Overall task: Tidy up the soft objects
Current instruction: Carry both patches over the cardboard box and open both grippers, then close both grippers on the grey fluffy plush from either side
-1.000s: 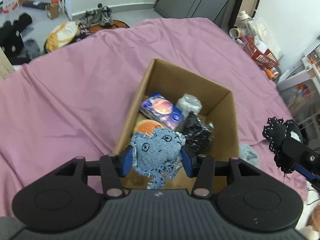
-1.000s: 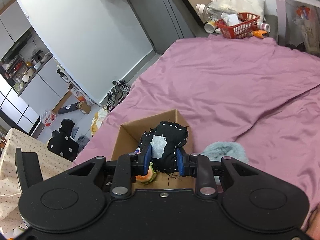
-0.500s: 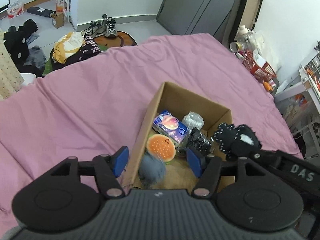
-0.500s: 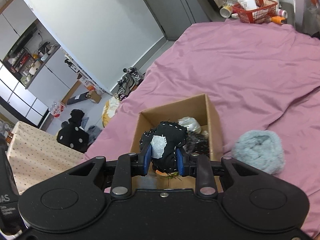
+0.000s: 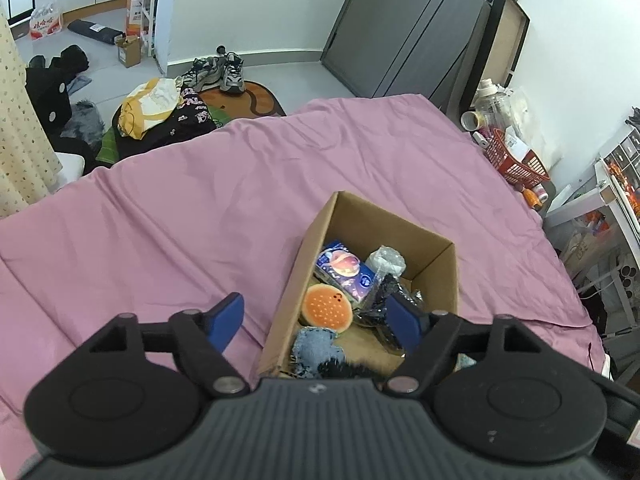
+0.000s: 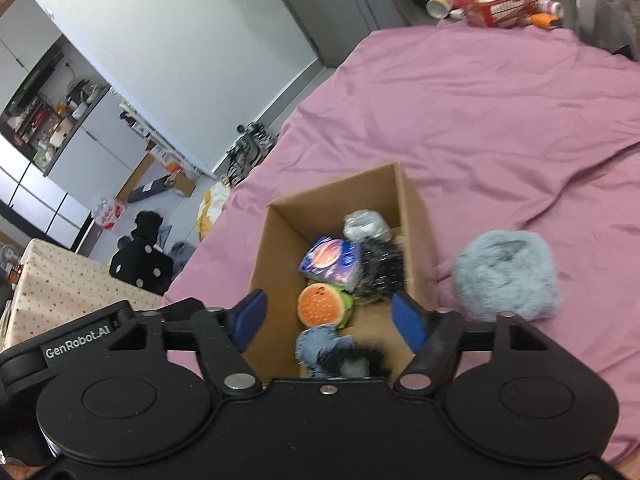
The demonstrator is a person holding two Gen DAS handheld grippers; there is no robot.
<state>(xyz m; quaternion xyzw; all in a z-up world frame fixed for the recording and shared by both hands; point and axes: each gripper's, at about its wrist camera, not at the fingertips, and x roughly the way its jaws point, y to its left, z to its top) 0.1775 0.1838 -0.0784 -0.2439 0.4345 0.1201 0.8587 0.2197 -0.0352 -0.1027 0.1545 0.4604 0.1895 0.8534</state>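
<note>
Both toys now lie in the box (image 6: 276, 264), each gripper spread; only the right view shows the fluffy ball (image 6: 506, 274).

The near end of the cardboard box (image 6: 276, 248) is hidden behind each gripper's body. A black fringed piece (image 6: 356, 362) beside the denim piece (image 6: 316, 344) is smeared by blur and partly cut off below.

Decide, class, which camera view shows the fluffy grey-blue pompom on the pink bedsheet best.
The right wrist view: the fluffy grey-blue pompom shows whole on the pink bedsheet, beside the cardboard box. The left wrist view shows only a sliver behind the gripper.
</note>
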